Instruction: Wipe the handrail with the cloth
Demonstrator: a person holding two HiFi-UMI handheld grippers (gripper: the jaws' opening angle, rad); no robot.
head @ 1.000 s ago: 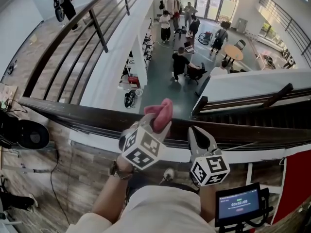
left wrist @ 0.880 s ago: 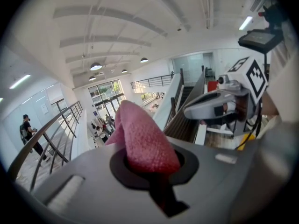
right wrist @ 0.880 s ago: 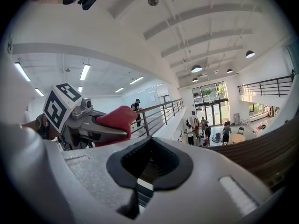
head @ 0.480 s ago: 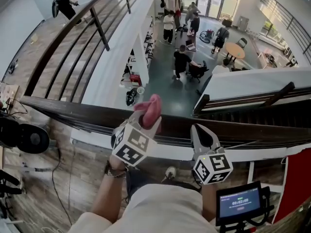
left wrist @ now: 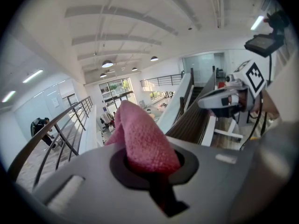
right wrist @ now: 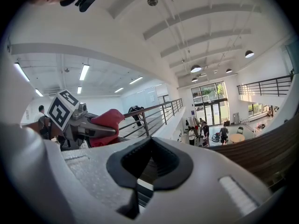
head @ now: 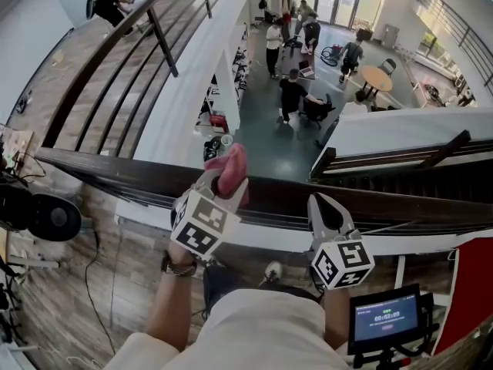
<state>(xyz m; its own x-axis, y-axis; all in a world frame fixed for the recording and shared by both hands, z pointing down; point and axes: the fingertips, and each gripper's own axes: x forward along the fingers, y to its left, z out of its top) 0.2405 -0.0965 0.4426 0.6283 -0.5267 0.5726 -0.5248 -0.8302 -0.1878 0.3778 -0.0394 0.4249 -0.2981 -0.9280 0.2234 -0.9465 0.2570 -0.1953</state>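
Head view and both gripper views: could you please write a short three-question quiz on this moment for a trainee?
1. True or false: the right claw holds the pink woven cloth.
2. Pick one. The jaws of the right claw are: A, wide apart; B, together with nothing between them; C, shut on a cable.
3. Fill in the gap: the people seen beyond the dark wooden handrail stand on a floor far ___ it.

Key
1. False: the left claw is shut on the cloth.
2. B.
3. below.
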